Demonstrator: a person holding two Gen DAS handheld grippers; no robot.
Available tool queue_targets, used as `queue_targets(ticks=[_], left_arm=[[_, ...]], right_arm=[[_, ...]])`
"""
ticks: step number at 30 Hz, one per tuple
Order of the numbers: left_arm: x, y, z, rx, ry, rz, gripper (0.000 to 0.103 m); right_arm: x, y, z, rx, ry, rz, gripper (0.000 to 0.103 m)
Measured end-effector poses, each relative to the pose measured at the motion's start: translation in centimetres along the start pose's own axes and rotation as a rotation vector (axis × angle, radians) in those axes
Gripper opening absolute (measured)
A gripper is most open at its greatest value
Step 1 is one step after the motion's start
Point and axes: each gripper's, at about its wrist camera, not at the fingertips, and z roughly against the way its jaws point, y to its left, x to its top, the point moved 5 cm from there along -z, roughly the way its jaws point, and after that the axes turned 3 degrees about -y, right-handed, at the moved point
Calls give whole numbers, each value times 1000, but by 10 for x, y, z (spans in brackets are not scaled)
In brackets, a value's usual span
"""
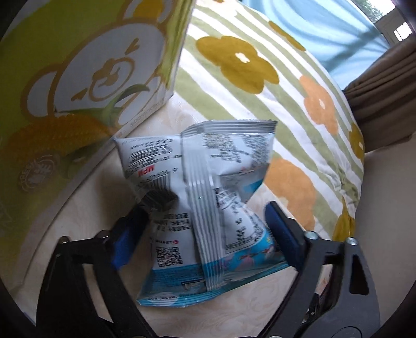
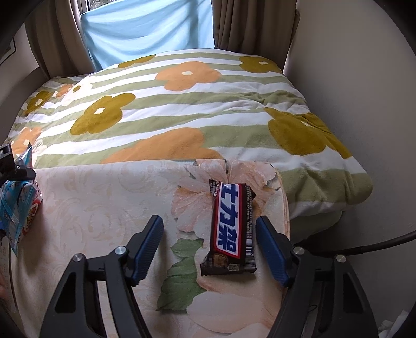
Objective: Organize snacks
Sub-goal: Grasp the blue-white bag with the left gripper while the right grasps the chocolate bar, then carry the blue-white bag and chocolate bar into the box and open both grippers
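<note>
In the left wrist view my left gripper (image 1: 205, 210) is shut on a white and blue snack packet (image 1: 205, 187); the packet is pinched at its waist and held a little above the cream tablecloth (image 1: 85, 223). A green and white box with a monkey drawing (image 1: 85, 65) stands just to the left of it. In the right wrist view my right gripper (image 2: 210, 228) is open, low over the cloth. A dark chocolate bar with a red, white and blue label (image 2: 230, 228) lies between its fingers, close to the right finger (image 2: 270, 247). The packet also shows at the left edge (image 2: 18, 208).
A folded blanket with green stripes and orange and mustard flowers (image 2: 182, 104) lies behind the floral tablecloth (image 2: 104, 195). Brown curtains (image 2: 234, 23) and a light blue sheet (image 2: 148, 28) hang at the back. A pale wall (image 2: 364, 104) is on the right.
</note>
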Motion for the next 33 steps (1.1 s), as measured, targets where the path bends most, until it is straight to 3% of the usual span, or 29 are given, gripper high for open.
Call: queue_targets(ticks=[6, 12, 17, 25, 30, 33], left_arm=[[2, 0, 5, -47, 0, -25, 64], [-13, -2, 13, -65, 0, -85, 61], [-29, -8, 19, -81, 11, -144, 61], [-40, -13, 42, -104, -6, -202, 60], [-43, -19, 78, -155, -2, -258, 60], [-39, -26, 112, -191, -45, -302, 60]], right_arm=[[-1, 2, -1, -13, -13, 18, 68], [1, 3, 0, -3, -24, 34, 49], [0, 4, 2, 12, -27, 47, 26], [7, 9, 23, 31, -71, 107, 26], [17, 17, 55, 63, -125, 122, 26], [26, 28, 80, 93, -164, 134, 26]])
